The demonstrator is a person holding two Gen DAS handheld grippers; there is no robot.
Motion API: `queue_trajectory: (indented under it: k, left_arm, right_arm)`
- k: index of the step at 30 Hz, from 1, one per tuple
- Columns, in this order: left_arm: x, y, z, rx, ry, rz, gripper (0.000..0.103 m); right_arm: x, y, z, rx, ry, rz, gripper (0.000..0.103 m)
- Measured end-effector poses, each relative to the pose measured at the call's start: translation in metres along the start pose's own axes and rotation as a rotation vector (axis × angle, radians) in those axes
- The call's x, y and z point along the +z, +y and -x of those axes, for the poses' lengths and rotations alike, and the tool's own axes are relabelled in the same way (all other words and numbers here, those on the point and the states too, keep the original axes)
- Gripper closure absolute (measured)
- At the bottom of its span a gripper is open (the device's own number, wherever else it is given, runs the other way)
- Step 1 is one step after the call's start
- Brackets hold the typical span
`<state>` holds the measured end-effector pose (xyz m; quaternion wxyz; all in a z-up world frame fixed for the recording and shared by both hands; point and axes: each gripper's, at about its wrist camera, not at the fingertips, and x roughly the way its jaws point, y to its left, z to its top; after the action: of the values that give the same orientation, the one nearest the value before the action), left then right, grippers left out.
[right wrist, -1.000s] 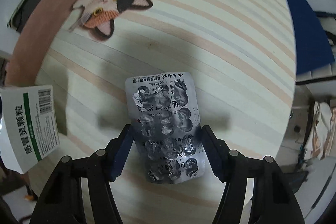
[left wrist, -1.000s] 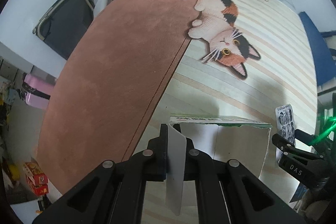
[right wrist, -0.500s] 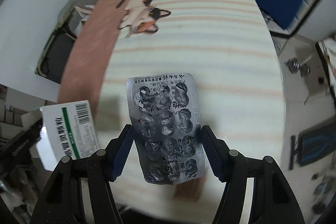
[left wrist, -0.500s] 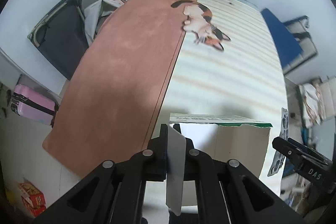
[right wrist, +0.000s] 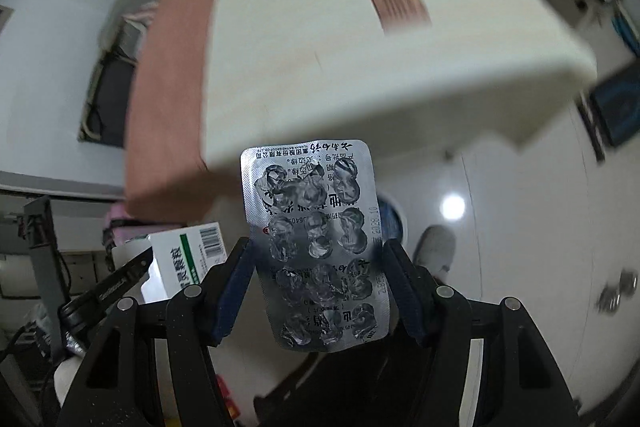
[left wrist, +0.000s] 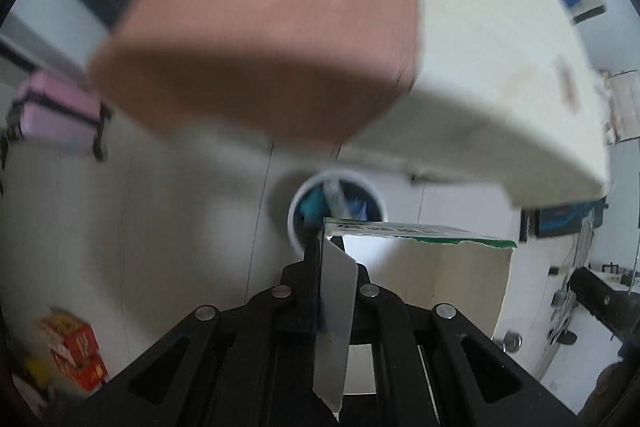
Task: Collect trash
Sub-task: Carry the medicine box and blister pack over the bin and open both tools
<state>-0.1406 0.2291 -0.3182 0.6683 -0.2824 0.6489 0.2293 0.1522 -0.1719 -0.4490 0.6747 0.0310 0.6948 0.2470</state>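
Left wrist view: swung off the table (left wrist: 460, 75) toward the floor bin (left wrist: 336, 205) since a second ago; left gripper (left wrist: 334, 291) clamped on medicine box (left wrist: 420, 267) flap, above the rim. Right gripper (right wrist: 318, 291) pinching blister pack (right wrist: 316, 243), past the table edge too. Open floor around; drop seems next.

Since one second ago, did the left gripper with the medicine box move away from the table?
Yes. The left gripper holding the medicine box was above the tabletop; now it is past the table edge, pointing down toward the trash bin.
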Motion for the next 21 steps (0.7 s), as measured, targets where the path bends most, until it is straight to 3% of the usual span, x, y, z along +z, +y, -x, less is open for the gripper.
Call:
queue_trajectory:
  k: [6, 10, 15, 17, 18, 19, 20, 21]
  left_arm:
    - [-0.014, 0.015, -0.153, 0.03, 0.104, 0.051, 0.1]
    - [-0.01, 0.02, -0.264, 0.017, 0.138, 0.058, 0.098]
    - [-0.013, 0.02, -0.348, 0.002, 0.169, 0.037, 0.094]
    - [-0.013, 0.02, -0.366, -0.011, 0.168, 0.032, 0.07]
    - [-0.013, 0.02, -0.371, -0.016, 0.162, 0.034, 0.032]
    - [-0.013, 0.022, -0.374, -0.019, 0.158, 0.037, 0.0]
    - [-0.014, 0.023, -0.375, -0.03, 0.149, 0.043, 0.0]
    - [-0.015, 0.022, -0.374, -0.029, 0.146, 0.044, 0.0]
  right_arm:
    - [-0.03, -0.054, -0.131, -0.029, 0.095, -0.056, 0.036]
    - [-0.022, -0.094, -0.248, -0.049, 0.114, -0.056, 0.036]
    - [-0.007, -0.124, -0.367, -0.053, 0.159, -0.027, 0.036]
    - [-0.004, -0.131, -0.401, -0.048, 0.188, -0.015, 0.035]
    - [-0.002, -0.134, -0.418, -0.043, 0.206, -0.009, 0.035]
    - [-0.002, -0.136, -0.43, -0.038, 0.227, 0.005, 0.034]
    - [-0.001, -0.135, -0.436, -0.042, 0.234, 0.015, 0.029]
    - [0.0, -0.134, -0.441, -0.06, 0.225, 0.029, 0.013]
